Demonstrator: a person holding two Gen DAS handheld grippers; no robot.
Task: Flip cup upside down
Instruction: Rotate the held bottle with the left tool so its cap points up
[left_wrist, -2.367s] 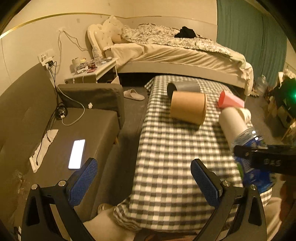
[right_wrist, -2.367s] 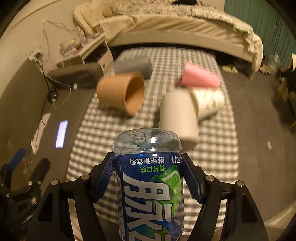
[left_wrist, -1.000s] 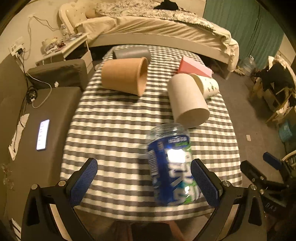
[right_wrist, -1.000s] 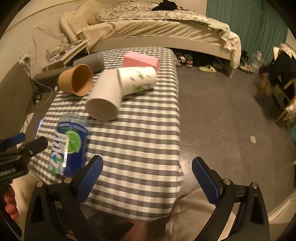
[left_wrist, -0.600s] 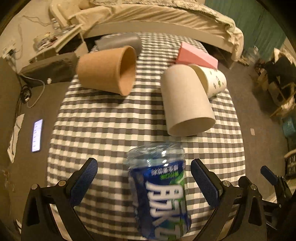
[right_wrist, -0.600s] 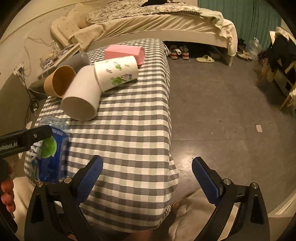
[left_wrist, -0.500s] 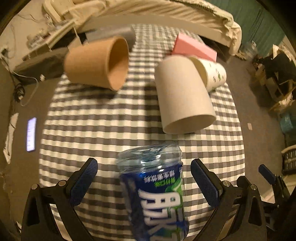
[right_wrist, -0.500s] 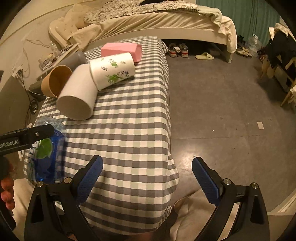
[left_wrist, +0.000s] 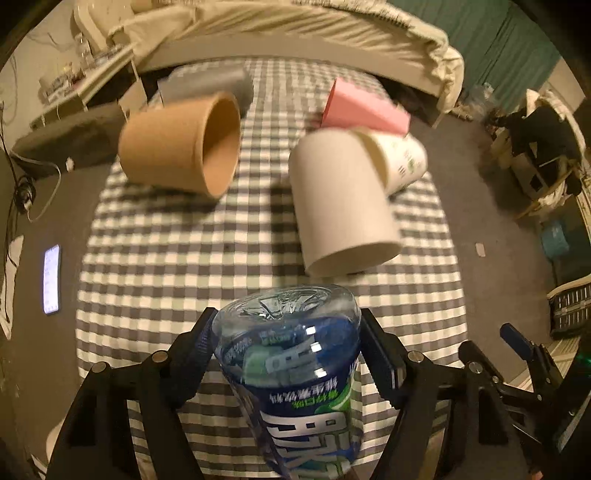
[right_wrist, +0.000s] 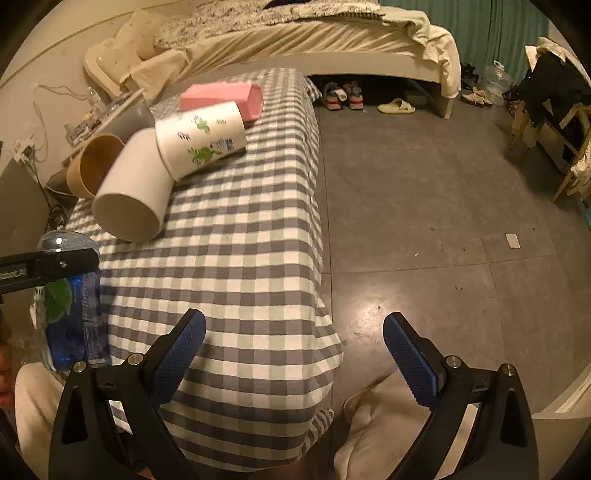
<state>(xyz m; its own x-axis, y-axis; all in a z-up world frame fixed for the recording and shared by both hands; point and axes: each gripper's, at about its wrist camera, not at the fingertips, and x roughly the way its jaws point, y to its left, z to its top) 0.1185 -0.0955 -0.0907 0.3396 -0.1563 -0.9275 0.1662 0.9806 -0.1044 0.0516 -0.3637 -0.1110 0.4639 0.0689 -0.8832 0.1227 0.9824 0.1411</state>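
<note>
The cup (left_wrist: 295, 373) is clear plastic with a blue and green label. My left gripper (left_wrist: 287, 325) is shut on it, one finger pressing each side near its closed, ridged end, which points away from the camera. The right wrist view shows the cup (right_wrist: 70, 314) standing roughly upright at the near left corner of the checked table (right_wrist: 240, 258), closed end up, with a left finger (right_wrist: 48, 266) across it. I cannot tell whether it touches the cloth. My right gripper (right_wrist: 293, 325) is open and empty, off the table's right side over the floor.
Lying on their sides on the checked cloth (left_wrist: 166, 266) are a brown paper cup (left_wrist: 181, 147), a plain white cup (left_wrist: 340, 206), a printed white cup (left_wrist: 402, 162), a grey cup (left_wrist: 210, 83) and a pink box (left_wrist: 362, 110). A bed stands behind; a lit phone (left_wrist: 51, 278) lies left.
The right gripper, which held the cup earlier, let go and drew away to the right. The left gripper moved in around the cup and has shut on it.
</note>
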